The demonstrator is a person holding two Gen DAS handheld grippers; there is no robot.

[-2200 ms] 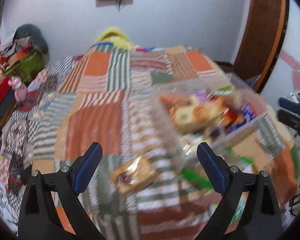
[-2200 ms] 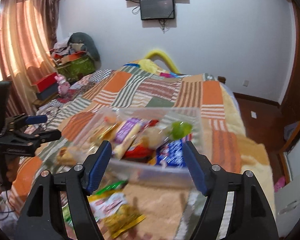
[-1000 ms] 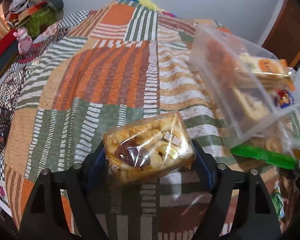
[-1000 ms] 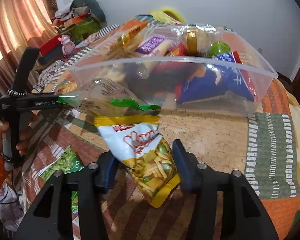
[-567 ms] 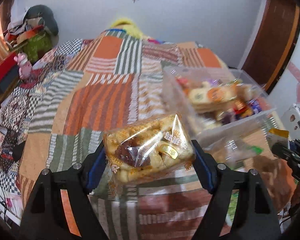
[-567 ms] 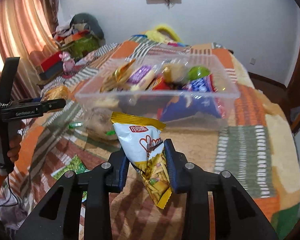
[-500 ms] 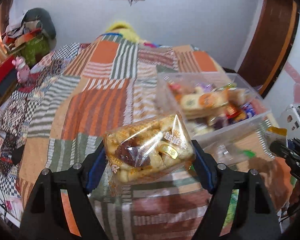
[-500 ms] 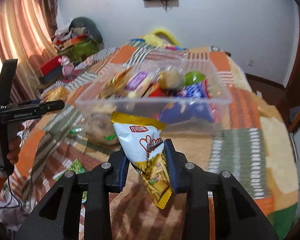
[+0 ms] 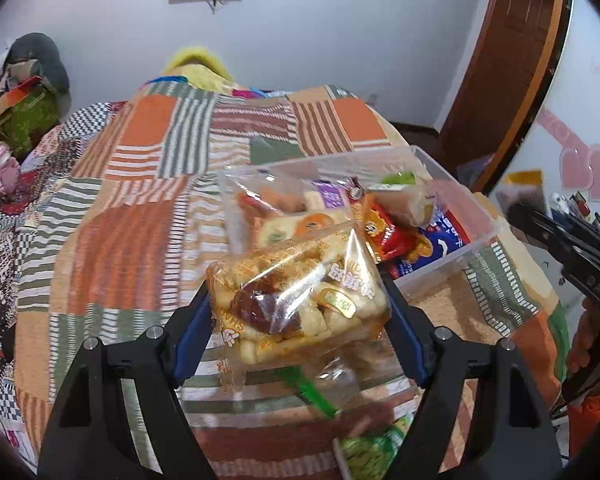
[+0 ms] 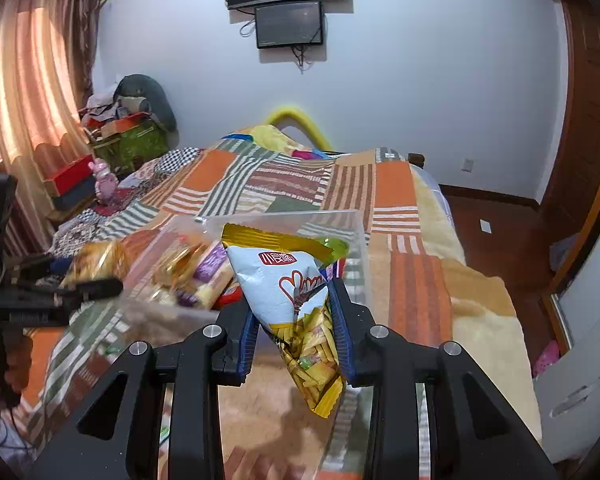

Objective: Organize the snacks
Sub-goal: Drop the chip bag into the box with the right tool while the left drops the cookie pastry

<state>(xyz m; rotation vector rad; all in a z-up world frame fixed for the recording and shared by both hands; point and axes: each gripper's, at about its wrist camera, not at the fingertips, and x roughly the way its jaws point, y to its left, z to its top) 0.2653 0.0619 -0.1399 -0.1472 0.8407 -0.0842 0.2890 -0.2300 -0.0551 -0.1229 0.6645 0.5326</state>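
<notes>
Two grippers: both loaded.
Left gripper: clamped on pastry bag.
Right gripper: clamped on chips packet, long axis upright.
Clear bin: just beyond both, far-right of left gripper; neither clearly nearer.

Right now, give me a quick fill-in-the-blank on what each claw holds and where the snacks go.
1. The left claw is shut on a clear bag of ____ pastry sticks.
2. The right claw grips a white and ____ snack packet.
3. Sorted snacks sit in a ____ plastic bin on the quilt.
4. A ____ packet lies on the quilt below the left claw.

Missing words: golden; yellow; clear; green
</notes>
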